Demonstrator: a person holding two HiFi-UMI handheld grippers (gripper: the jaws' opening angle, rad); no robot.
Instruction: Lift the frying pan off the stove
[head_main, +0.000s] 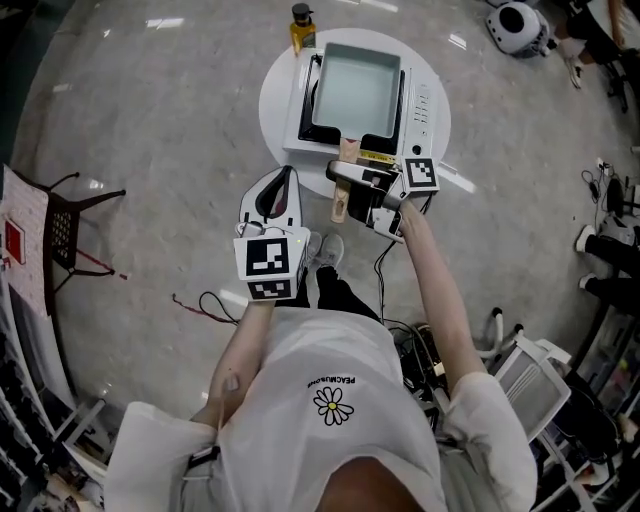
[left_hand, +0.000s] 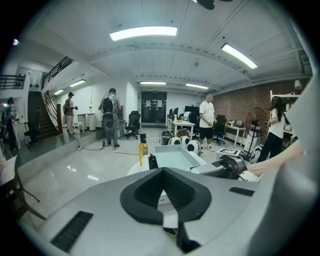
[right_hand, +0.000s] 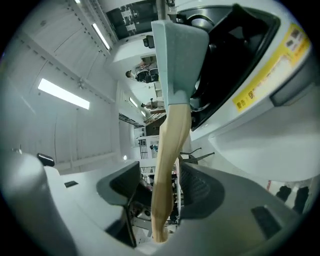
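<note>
Right gripper (right_hand: 160, 165): jaws apart, straddling the pan's wooden handle (right_hand: 172, 125); one pad lies close against it, and a gap shows on the other side. Frying pan (head_main: 355, 95): rectangular and pale, seated on the white stove (head_main: 420, 100), which stands on a round white table (head_main: 275, 110). Left gripper (left_hand: 163, 197): jaws together with nothing between them, held just short of the table edge.

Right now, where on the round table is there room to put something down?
Most room: the table left of the stove, near the yellow bottle. A thin strip lies right of the stove. The near edge is crowded: pan handle and right tongs.
</note>
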